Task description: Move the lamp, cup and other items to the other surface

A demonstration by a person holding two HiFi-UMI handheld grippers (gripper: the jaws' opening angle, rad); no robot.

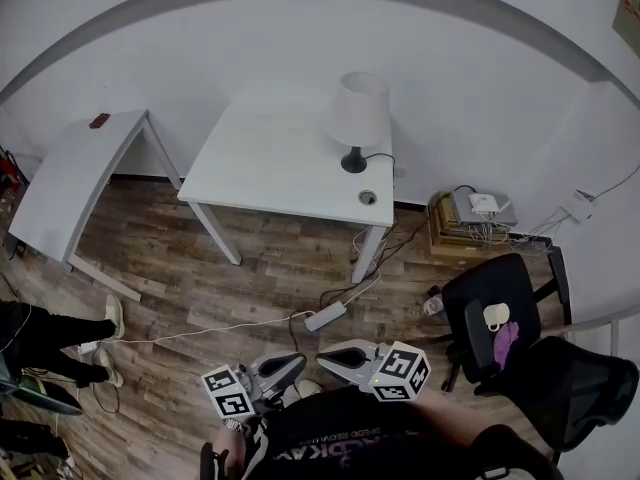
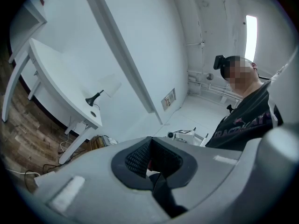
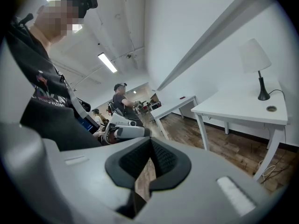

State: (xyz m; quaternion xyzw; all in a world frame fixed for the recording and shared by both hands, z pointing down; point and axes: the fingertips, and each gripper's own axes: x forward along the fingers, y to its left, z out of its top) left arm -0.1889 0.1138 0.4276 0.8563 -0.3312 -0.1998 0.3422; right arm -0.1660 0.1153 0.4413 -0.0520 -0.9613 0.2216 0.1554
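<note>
- centre table (image 1: 270,158): lies at 12 o'clock from both grippers, well apart from them; it bears the lamp near its right end
- side table (image 1: 70,178): at 10 o'clock, nearer the left hand; a small red item (image 1: 99,121) sits at its far end
- chair (image 1: 470,298): at about 3 o'clock, on the right hand's side
- lamp (image 1: 357,118): stands upright, its long axis vertical; slightly nearer the right gripper
- cup (image 1: 496,316): rests on the chair seat; I judge it the right hand's nearest pick
- right gripper (image 1: 335,356): jaws pressed together, nothing between them; held low by the body
- left gripper (image 1: 285,365): jaws likewise closed and empty; its tips face the right gripper's
</note>
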